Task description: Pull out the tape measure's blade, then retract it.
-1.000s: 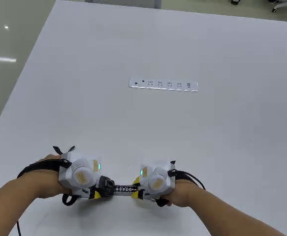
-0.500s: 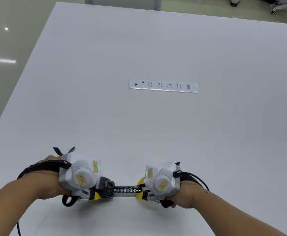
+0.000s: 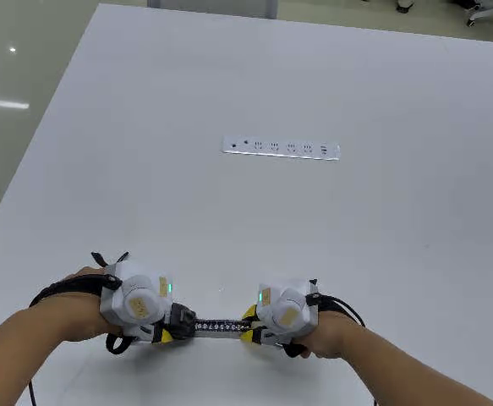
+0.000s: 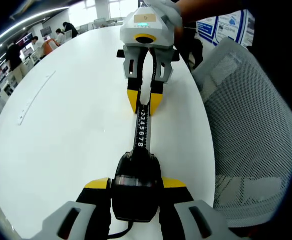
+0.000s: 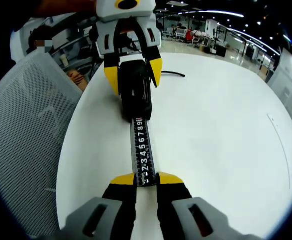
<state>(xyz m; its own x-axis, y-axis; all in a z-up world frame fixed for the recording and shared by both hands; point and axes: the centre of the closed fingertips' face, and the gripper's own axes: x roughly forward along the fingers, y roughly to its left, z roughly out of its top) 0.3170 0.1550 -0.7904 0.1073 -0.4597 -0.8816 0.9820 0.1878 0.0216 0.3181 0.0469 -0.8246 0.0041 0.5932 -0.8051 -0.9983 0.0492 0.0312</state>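
Gripping: the left gripper [image 3: 165,333] [image 4: 135,183] [image 5: 133,75] has its 2 yellow-tipped jaws clamped on the sides of the black plastic tape measure case [image 3: 183,321] [image 4: 135,200] [image 5: 135,95].
Right gripper: the right gripper [image 3: 248,326] [image 5: 146,178] [image 4: 144,102] has its 2 yellow tips closed in on the free end of the dark narrow blade [image 3: 219,326] [image 4: 141,131] [image 5: 141,147], pinching it from both sides.
Blade: it is drawn out in a short straight run from the case's mouth to the right gripper's tips. White numerals 1 to 9 read along it in the right gripper view. I cannot tell whether it rests on the table or hangs just above it.
Place: the tape measure is at the near edge of the white rectangular workbench [image 3: 331,245], close to the person. The case is on the person's left and the blade end on the right.
Facing: the 2 grippers point at each other along the blade.
Hands: 1 hand wraps each gripper, with black straps across the back.
Power strip: a long white plastic power strip [image 3: 281,146] [image 4: 35,97] lies flat, well apart from the grippers, toward the middle of the workbench.
Chair: a grey mesh chair back [image 4: 246,125] [image 5: 25,130] stands beside the workbench edge.
Cable: a thin black cable [image 5: 173,74] lies on the workbench near the left gripper.
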